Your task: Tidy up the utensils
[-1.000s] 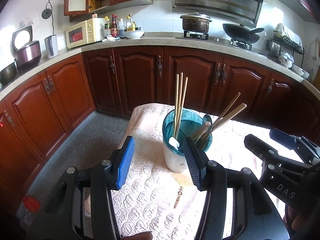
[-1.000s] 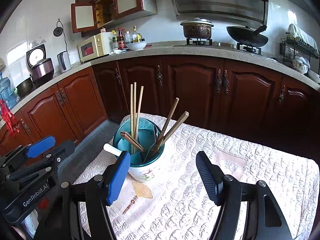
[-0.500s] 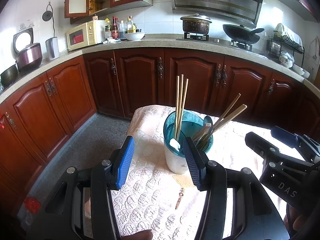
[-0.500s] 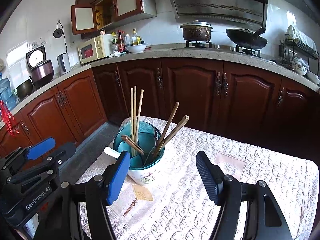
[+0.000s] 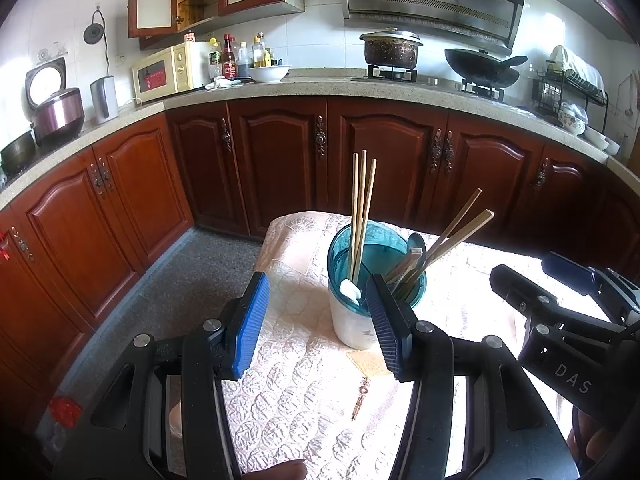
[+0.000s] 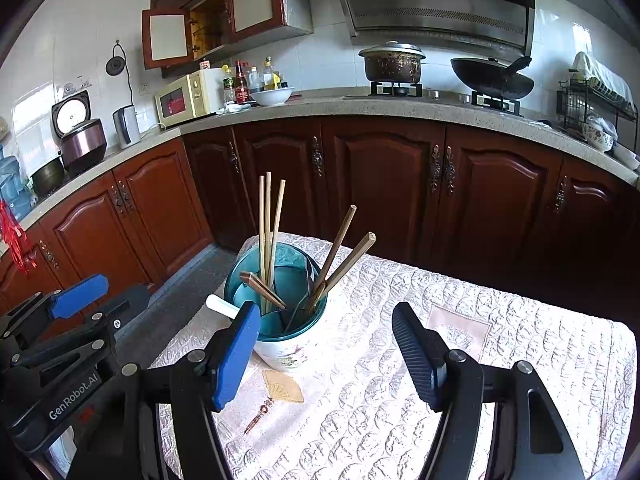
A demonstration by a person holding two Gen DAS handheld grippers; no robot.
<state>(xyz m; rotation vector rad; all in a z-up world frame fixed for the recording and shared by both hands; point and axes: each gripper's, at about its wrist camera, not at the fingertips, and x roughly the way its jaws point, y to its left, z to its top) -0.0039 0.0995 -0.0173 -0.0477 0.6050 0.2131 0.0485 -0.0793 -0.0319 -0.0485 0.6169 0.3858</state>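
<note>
A white holder with a teal insert (image 5: 374, 276) (image 6: 276, 300) stands on the small table with the quilted cloth (image 5: 304, 392) (image 6: 500, 360). In it stand light bamboo chopsticks (image 5: 362, 208) (image 6: 267, 236) upright, darker chopsticks (image 5: 456, 232) (image 6: 344, 256) leaning right, a metal spoon (image 5: 416, 246) and a white spoon handle (image 5: 351, 290) (image 6: 222, 306). My left gripper (image 5: 318, 322) is open, just short of the holder, nothing between its fingers. My right gripper (image 6: 326, 352) is open too, to the holder's right and nearer. Each gripper shows in the other's view.
A small key-like trinket (image 5: 360, 394) (image 6: 260, 412) and a fan-shaped patch (image 6: 284, 386) lie on the cloth in front of the holder. Dark wooden cabinets (image 5: 280, 160) and a stone counter with pot, wok and microwave curve behind. Grey floor lies left of the table.
</note>
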